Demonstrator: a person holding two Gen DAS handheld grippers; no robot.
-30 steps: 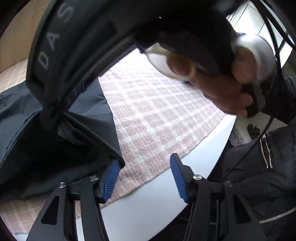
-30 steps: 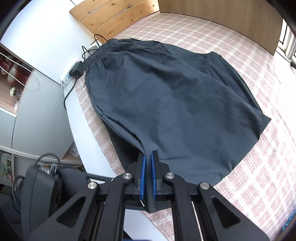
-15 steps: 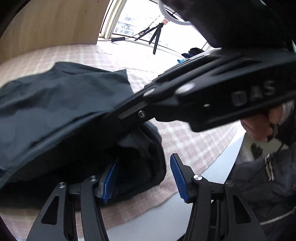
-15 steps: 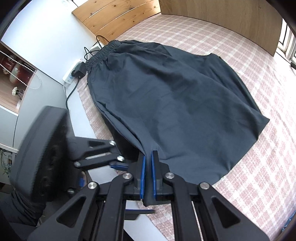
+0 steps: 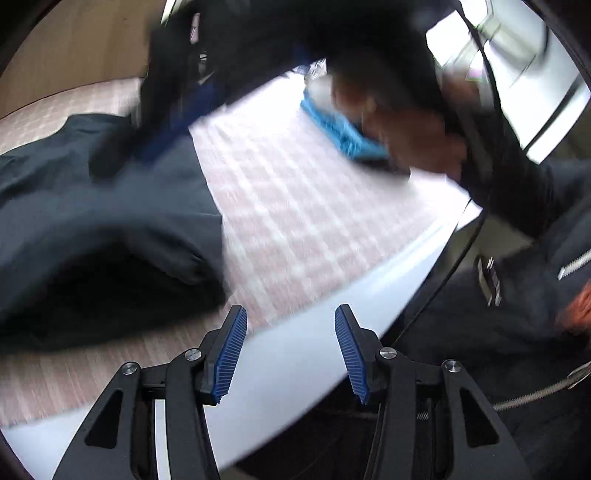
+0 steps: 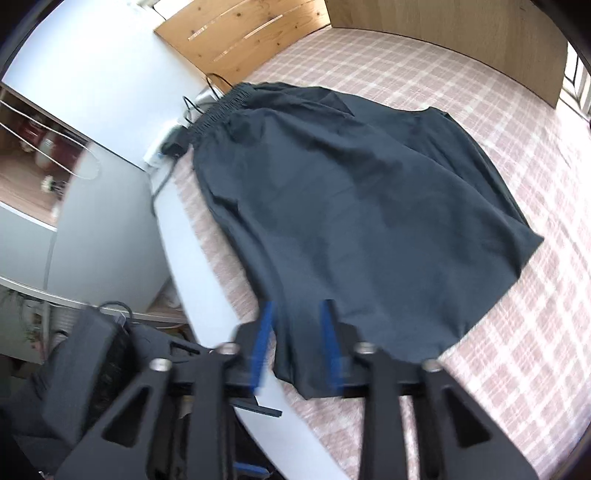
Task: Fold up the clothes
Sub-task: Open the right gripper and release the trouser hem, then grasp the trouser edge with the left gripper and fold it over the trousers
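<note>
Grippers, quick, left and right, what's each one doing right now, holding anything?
Left gripper: jaws apart and closing, nothing between them.
Right gripper: jaws opening, letting go of the dark garment; its hem lies between the pads, no longer pinched.

Under me is a bed with a white frame edge [image 6: 199, 295] and a wooden headboard [image 6: 243, 33]. A pink-and-white checked cover [image 6: 517, 350] is spread over it. Directly on that cover lies a dark navy skirt [image 6: 369, 206], spread fairly flat, its gathered elastic waistband [image 6: 221, 107] toward the headboard corner and its hem toward me, one corner at the frame edge. From my left camera, a blurred blue item [image 5: 343, 133] sits at the far side.
</note>
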